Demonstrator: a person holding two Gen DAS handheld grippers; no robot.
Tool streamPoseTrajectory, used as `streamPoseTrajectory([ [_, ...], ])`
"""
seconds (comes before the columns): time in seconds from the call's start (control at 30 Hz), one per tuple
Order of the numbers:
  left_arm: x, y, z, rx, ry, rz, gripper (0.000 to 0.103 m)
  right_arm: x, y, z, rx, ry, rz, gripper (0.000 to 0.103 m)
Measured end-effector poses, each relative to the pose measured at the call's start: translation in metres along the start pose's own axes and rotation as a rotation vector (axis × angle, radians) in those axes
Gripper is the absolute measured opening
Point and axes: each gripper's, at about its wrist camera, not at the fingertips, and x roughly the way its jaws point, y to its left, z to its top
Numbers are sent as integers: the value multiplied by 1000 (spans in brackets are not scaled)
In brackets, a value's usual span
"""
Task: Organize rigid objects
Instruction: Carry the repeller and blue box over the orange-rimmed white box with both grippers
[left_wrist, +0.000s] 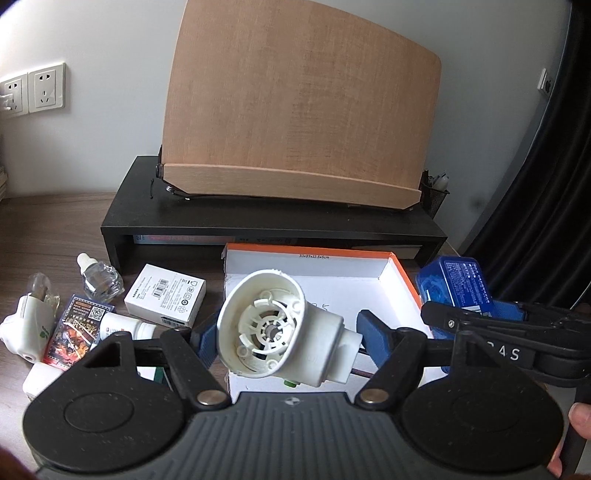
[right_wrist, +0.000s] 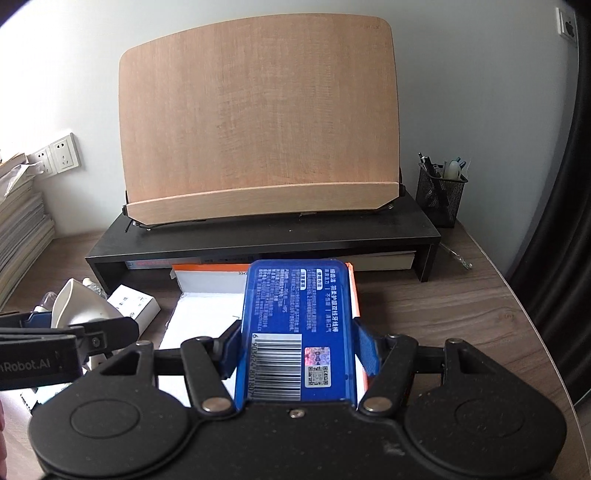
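Observation:
My left gripper is shut on a white plastic funnel-shaped device, its blue pads pressing on both sides. It hangs above a shallow white box with an orange rim. My right gripper is shut on a flat blue plastic case with a barcode label, held over the right part of the same box. Each gripper shows in the other's view: the right one with the blue case on the right, the left one with the white device on the left.
Behind the box stands a black desk riser bearing a wooden book stand. Left of the box lie a small white carton, a glass bottle, a card pack and a white plug-in unit. A mesh pen holder stands back right; stacked books lie far left.

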Motion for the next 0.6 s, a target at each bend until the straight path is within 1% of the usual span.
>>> streamPoseTrajectory([
  [0.27,17,-10,8,-15,11,26,77,21,-10,5,-20,18,15,74],
  [0.6,29,-14,11,-15,27,45,77,35,-12,11,-36,28,15,74],
])
